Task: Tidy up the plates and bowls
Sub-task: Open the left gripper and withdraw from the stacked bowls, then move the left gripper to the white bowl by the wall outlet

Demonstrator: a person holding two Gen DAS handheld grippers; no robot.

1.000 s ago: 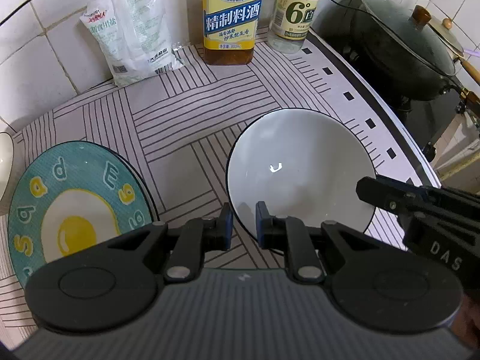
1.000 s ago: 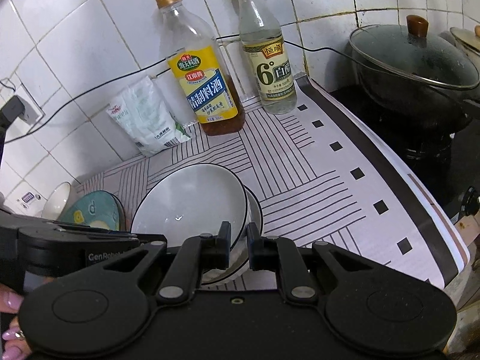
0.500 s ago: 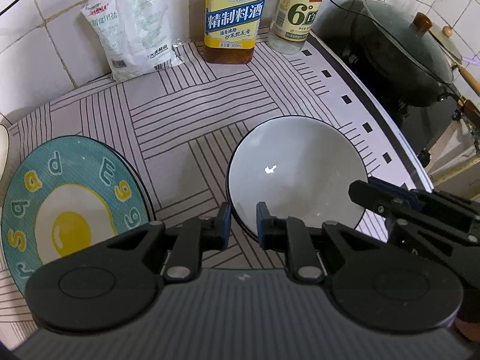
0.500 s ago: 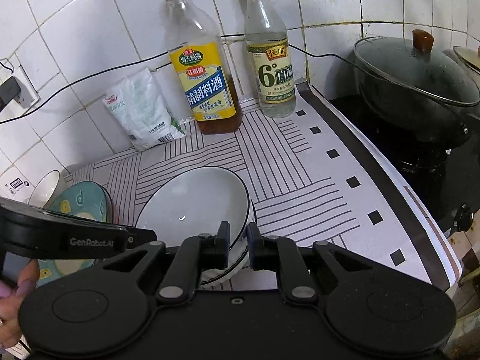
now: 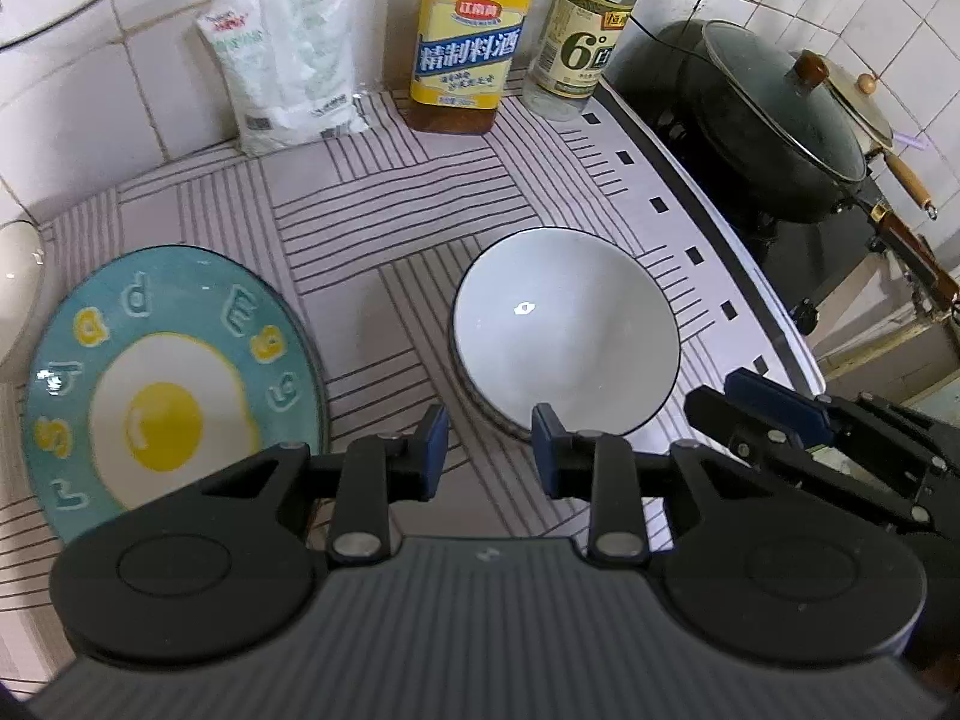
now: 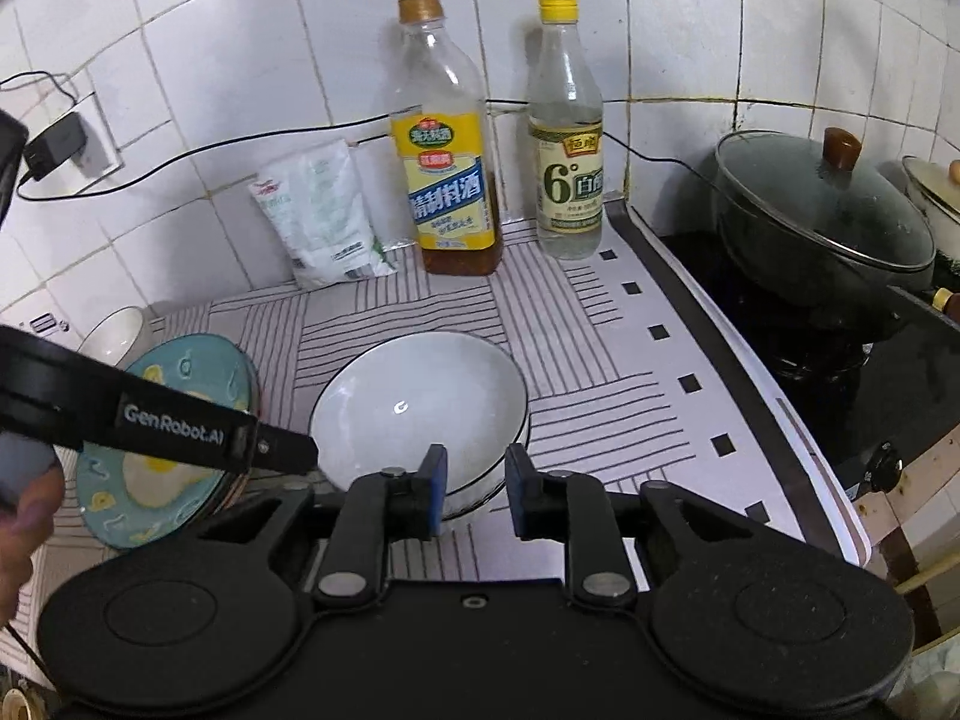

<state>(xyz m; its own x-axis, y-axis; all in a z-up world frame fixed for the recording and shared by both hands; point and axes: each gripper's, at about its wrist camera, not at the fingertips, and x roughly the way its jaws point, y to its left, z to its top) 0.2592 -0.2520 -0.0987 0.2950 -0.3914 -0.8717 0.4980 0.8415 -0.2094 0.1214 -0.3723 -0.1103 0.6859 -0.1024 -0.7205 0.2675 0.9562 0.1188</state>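
The white bowl (image 5: 567,339) sat nested on another bowl on the striped mat (image 5: 384,222), and serves here as the landmark. The left gripper (image 5: 489,456) hung just short of the bowl's near rim, its blue-padded fingers spread apart and holding nothing; the right pad overlapped the rim in view, though contact could not be judged. The right gripper (image 6: 476,489) stood at the same near rim, fingers likewise parted and empty, the left pad in front of the bowl's edge.

To the left of the bowl, with a strip of bare mat between, lay the teal egg-patterned plate (image 5: 171,390) on top of a stack. Behind the bowl, well apart against the tiled wall, stood the cooking-wine bottle (image 6: 447,180), the vinegar bottle (image 6: 567,168) and a white packet (image 6: 318,216). Right of the bowl, open mat ran to the dark border, beyond which the lidded wok (image 6: 822,210) sat on the stove.
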